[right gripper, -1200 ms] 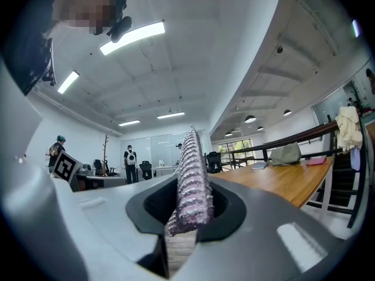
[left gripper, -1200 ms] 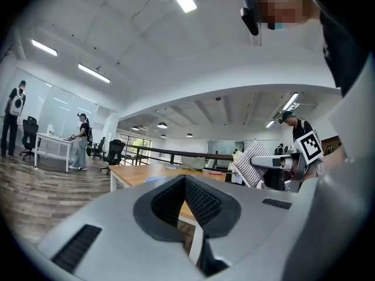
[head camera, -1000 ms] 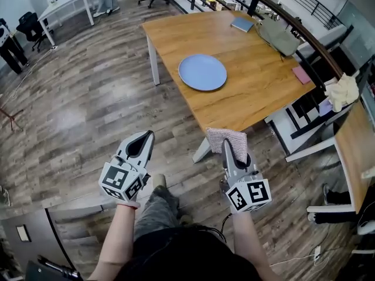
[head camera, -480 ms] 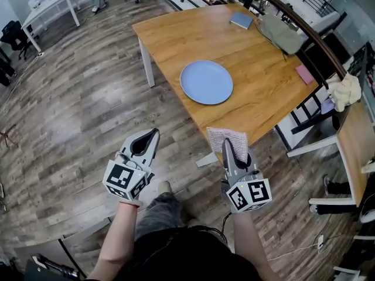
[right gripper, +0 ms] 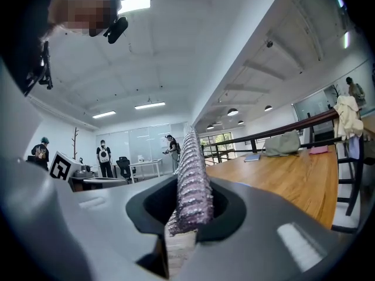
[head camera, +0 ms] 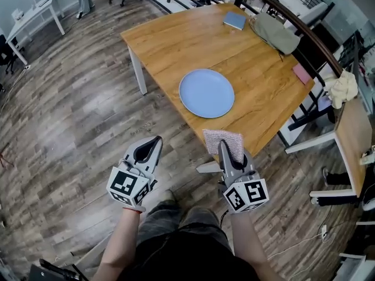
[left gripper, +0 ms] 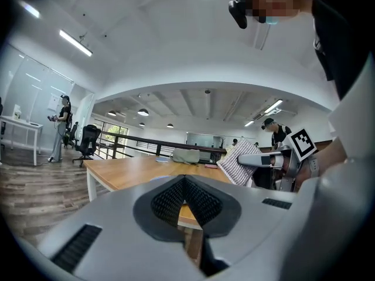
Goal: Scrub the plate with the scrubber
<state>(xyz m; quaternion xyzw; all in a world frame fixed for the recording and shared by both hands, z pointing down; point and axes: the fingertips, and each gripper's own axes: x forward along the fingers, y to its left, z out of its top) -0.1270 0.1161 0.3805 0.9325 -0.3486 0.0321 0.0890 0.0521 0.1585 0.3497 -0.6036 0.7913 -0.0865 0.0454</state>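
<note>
The plate (head camera: pixel 206 93) looked untouched. The right gripper (head camera: pixel 225 146), its jaws clamped on the pinkish scrubber (head camera: pixel 234 143), hung just off the near edge of the wooden table (head camera: pixel 176 37). The left gripper (head camera: pixel 150 147), jaws together and empty, was over the floor beside it. The blue plate lay further in on the tabletop, apart from both. The approach and all the scrubbing seemed left to do.

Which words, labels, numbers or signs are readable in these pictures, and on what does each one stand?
None is readable.
Left gripper: only black-and-white square marker patterns, no letters.
Right gripper: the same kind of patterns, no letters.
Blue book: cover too small to read.
</note>
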